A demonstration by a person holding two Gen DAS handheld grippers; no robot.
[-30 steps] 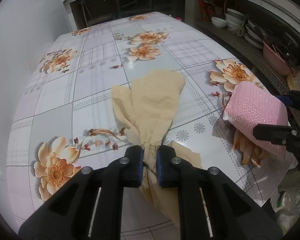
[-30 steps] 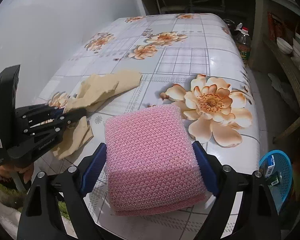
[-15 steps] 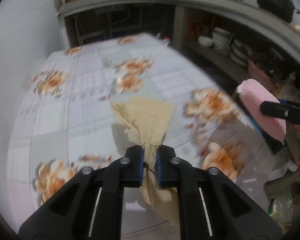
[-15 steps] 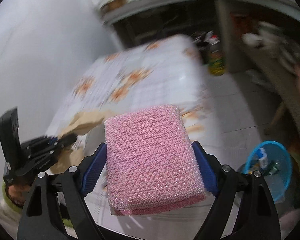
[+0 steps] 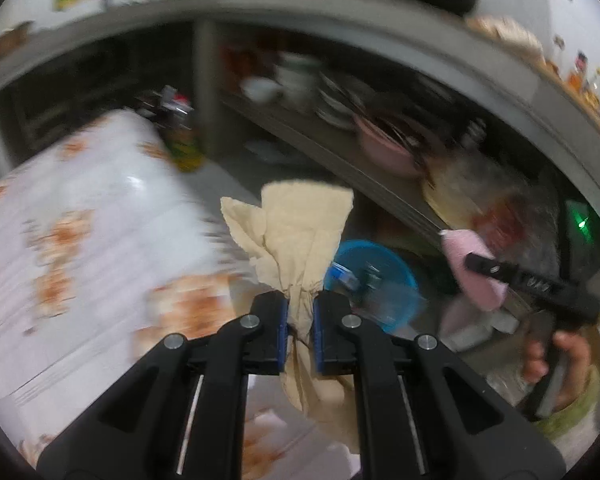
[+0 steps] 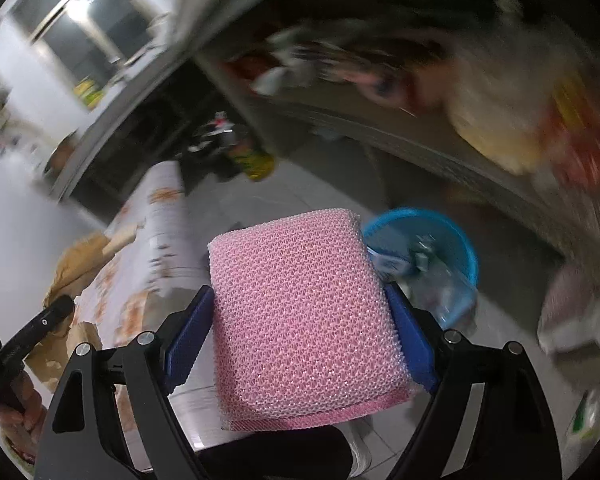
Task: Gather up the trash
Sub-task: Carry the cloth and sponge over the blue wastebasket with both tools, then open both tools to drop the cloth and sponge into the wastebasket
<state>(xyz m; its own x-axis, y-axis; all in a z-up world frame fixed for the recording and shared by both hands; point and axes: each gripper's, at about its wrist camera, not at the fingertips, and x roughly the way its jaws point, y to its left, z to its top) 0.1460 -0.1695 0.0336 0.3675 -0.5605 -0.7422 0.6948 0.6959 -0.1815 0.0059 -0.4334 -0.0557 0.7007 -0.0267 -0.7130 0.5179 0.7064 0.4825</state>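
The floral-clothed table [image 5: 80, 216] fills the left of the left wrist view, blurred by motion, and shows as a narrow strip at the left of the right wrist view. Past its edge, on the tiled floor, stands a blue plastic basket [image 6: 452, 240] with some scraps already inside; it sits below a long, cluttered kitchen shelf [image 5: 380, 160] holding bowls and a pink basin, too smeared to read further.

The right gripper [image 6: 300, 320] is clamped on a pink mesh scouring sponge [image 6: 304, 312], its blue pads pressing both sides, and it holds the sponge in the air just short of the basket. The left gripper [image 5: 300, 320] is closed tight on a bunched beige paper napkin [image 5: 296, 232], which fans out above the fingers and hangs limp below them, off the table's edge and in line with the basket beyond.

Judging by this, both pieces of trash are picked up and the carry to the bin is in hand. The next move calls for bringing each gripper over the basket's mouth and opening it there. The sponge should drop cleanly; the light napkin may cling to a pad or drift, so it should be released low, well inside the rim.
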